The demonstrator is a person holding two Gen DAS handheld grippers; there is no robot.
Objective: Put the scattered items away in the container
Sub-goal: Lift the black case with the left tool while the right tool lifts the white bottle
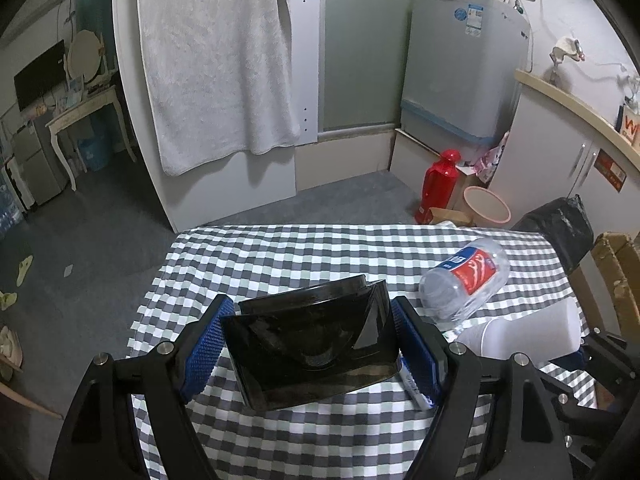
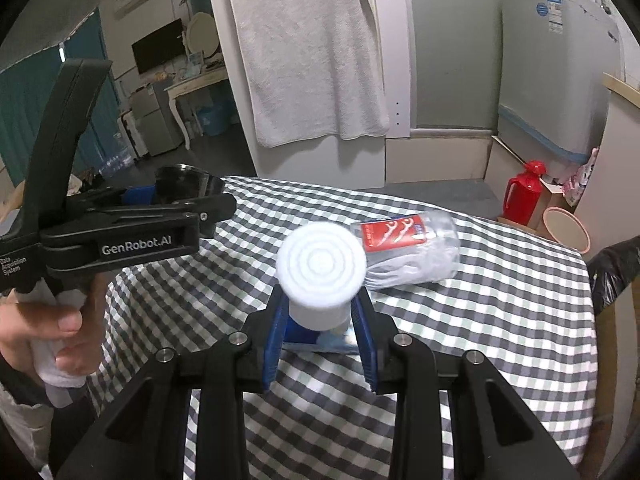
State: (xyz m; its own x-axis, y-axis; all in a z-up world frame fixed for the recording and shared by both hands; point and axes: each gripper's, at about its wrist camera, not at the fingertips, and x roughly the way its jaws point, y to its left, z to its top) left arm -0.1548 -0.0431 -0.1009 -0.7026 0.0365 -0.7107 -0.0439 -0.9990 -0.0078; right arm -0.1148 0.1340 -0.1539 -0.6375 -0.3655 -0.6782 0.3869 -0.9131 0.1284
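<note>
My left gripper (image 1: 310, 334) is shut on a glossy black container (image 1: 312, 344), its blue pads pressing both sides, holding it over the checkered tablecloth (image 1: 280, 256). In the right wrist view the left gripper (image 2: 120, 232) and the container (image 2: 188, 184) show at the left. My right gripper (image 2: 320, 320) is shut on a white tube with a round ribbed cap (image 2: 320, 264); the tube also shows in the left wrist view (image 1: 520, 336). A clear jar of floss picks with a red label (image 2: 408, 248) lies on its side just beyond it, and shows in the left wrist view (image 1: 466, 280) too.
A small white item (image 1: 414, 390) lies on the cloth by the left gripper's right finger. Off the table's far right stand a red thermos (image 1: 440, 184), a pink basin (image 1: 486, 204) and a black bag (image 1: 560, 224). A white towel (image 1: 216, 60) hangs behind.
</note>
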